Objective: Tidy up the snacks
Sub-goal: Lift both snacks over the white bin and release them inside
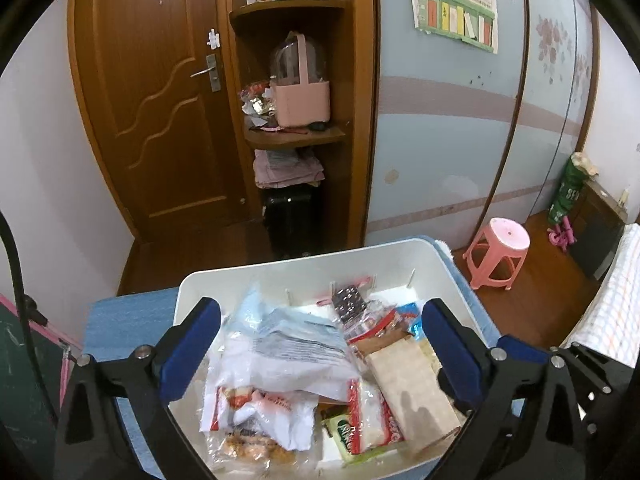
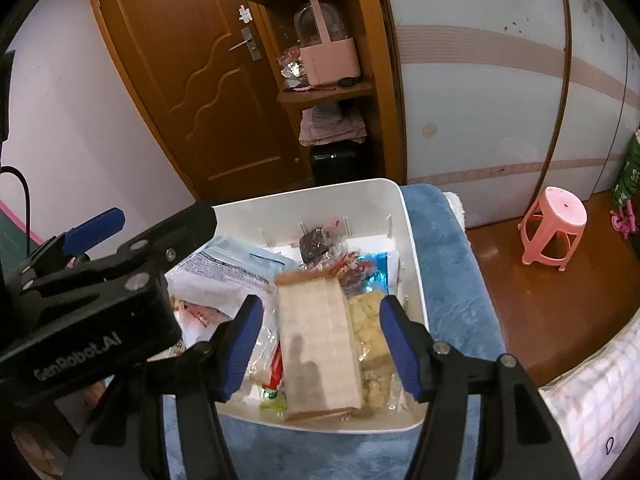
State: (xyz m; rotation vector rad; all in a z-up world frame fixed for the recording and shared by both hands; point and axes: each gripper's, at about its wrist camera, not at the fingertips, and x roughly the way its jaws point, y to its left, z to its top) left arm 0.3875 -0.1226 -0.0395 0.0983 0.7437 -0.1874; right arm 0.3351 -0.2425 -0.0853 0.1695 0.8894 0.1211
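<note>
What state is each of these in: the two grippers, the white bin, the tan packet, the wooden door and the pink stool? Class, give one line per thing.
left gripper: jaws open, holding nothing, over the bin.
right gripper: jaws open, either side of the tan packet, not gripping it.
white bin: uncovered, full of jumbled snacks.
tan packet: lying flat on top.
wooden door: closed.
pink stool: upright on the floor.

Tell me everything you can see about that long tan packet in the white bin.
The long tan paper-look snack packet is flat and rectangular, with darker brown strips at both ends. It lies lengthwise on top of other wrappers in the white plastic bin, beside a clear bag of pale puffed snacks. The open right gripper hovers over it, not visibly touching.
</note>
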